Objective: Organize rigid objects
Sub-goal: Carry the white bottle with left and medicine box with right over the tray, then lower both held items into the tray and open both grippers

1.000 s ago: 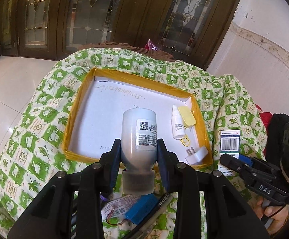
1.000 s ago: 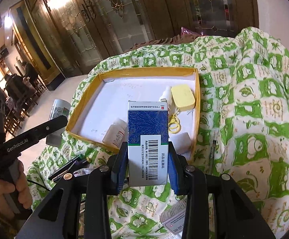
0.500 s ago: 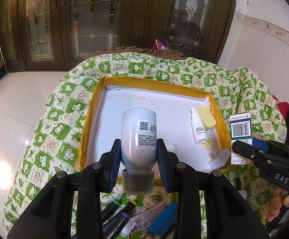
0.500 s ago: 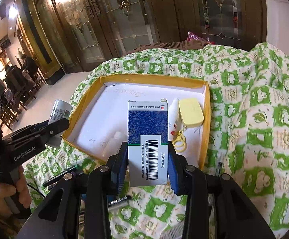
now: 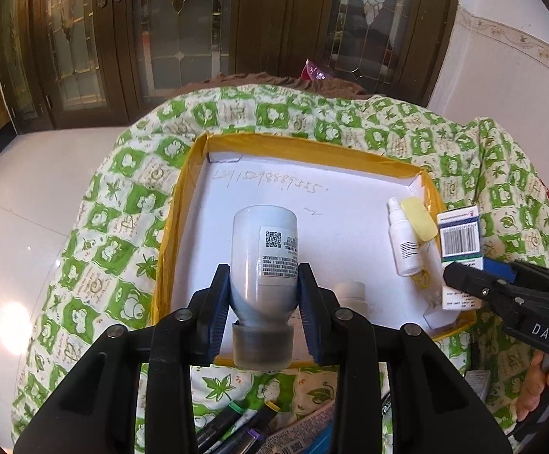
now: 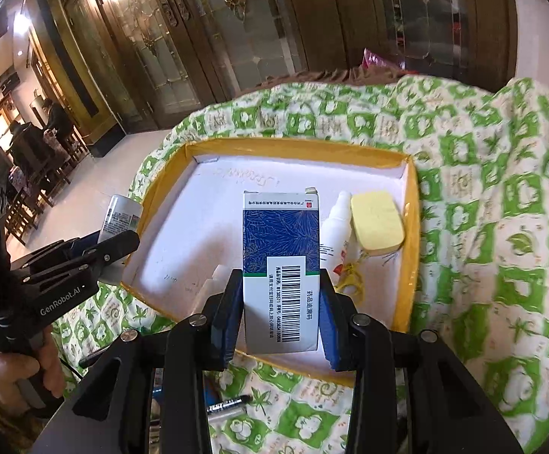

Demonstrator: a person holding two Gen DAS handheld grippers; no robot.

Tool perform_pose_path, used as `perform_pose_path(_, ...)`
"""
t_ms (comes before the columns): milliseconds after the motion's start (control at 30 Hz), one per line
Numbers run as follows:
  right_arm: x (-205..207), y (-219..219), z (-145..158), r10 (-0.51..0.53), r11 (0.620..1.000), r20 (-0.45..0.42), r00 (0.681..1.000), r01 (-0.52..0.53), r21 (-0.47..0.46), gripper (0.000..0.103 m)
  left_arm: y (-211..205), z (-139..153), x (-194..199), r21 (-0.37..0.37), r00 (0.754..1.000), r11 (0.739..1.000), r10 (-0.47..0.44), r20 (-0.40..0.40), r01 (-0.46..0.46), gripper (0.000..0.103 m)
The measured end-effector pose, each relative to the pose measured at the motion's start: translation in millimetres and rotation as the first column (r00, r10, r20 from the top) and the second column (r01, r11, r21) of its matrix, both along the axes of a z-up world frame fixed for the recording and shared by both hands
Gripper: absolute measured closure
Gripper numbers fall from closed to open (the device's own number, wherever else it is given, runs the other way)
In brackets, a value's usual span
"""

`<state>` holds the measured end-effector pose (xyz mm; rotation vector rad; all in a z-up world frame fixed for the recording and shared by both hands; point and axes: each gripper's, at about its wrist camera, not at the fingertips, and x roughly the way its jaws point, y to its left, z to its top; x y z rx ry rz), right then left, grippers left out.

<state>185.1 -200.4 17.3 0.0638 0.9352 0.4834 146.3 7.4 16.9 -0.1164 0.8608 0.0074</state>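
Green-and-white patterned cloth (image 5: 115, 249) covers the table, and on it sits a shallow tray (image 5: 183, 204) with yellow walls and a white floor bearing handwritten digits.

Left gripper (image 5: 263, 299): its blue pads are pinched on a white bottle (image 5: 263, 249), held cap toward the camera, label and square code facing up. The bottle hangs over the near left part of the tray, above its floor; whether it touches the floor cannot be told.

Right gripper (image 6: 281, 310): pressed onto a medicine box (image 6: 280, 261), blue and white with a barcode, held upright between the pads over the near middle of the tray. In the left wrist view the same box (image 5: 460, 238) appears over the tray's right wall.

Inside the tray, far right corner: a small white spray bottle (image 6: 337, 223) lying just beside a pale yellow case (image 6: 377, 223), the two touching or nearly so. A yellow ring (image 6: 346, 283) lies at the spray bottle's near end. A small white bottle (image 5: 350, 293) lies near the front wall, partly hidden by the grippers.

Outside the tray, on the cloth at the near edge: several markers (image 5: 229, 427) and a pen (image 6: 229, 405). A hand (image 6: 21, 370) grips the left tool's handle.
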Motion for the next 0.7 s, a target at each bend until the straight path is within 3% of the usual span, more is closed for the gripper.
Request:
perform_pose_path(167,6.0,9.7,-17.3,0.027,1.0,-0.055,0.998,-0.027,-0.005,0.07,2.8,-14.1,9.1,-0.013,0.999,1.0,0.01,-0.033,-0.011,0.071)
perform_pose_path(700,8.5,21.3,-41.8,0.054,0.996,-0.11,0.992,-0.062,-0.064,0.07,-0.1,-49.7,28.2,0.025,0.995,1.0,0.02,-0.098,-0.018,0.071)
